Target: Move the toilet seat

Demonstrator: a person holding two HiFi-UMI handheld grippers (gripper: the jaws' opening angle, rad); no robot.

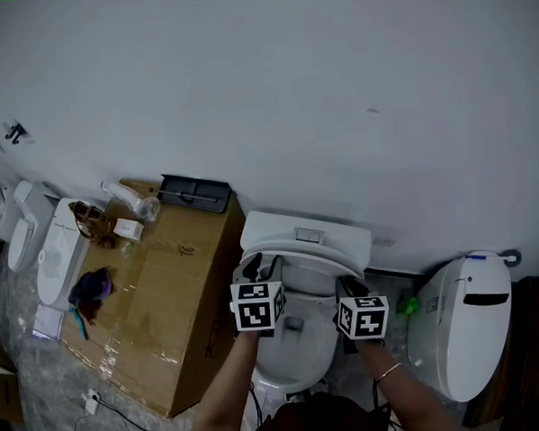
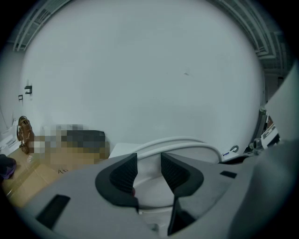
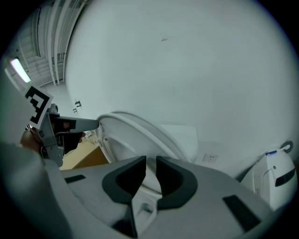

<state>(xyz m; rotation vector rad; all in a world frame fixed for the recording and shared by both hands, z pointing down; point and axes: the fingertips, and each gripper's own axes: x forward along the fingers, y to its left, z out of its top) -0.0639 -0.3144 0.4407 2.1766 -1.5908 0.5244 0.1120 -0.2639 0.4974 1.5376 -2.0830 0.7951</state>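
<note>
A plain white wall (image 1: 335, 89) backs a large cardboard box (image 1: 166, 297).

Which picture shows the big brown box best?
The head view: the big brown cardboard box shows almost whole, from above. The left gripper view catches only its corner; the right gripper view only a sliver.

No text, label, brand or number can be read on anything shown (the small things lying on the cardboard box (image 1: 166, 297) are seen too small for any print).
</note>
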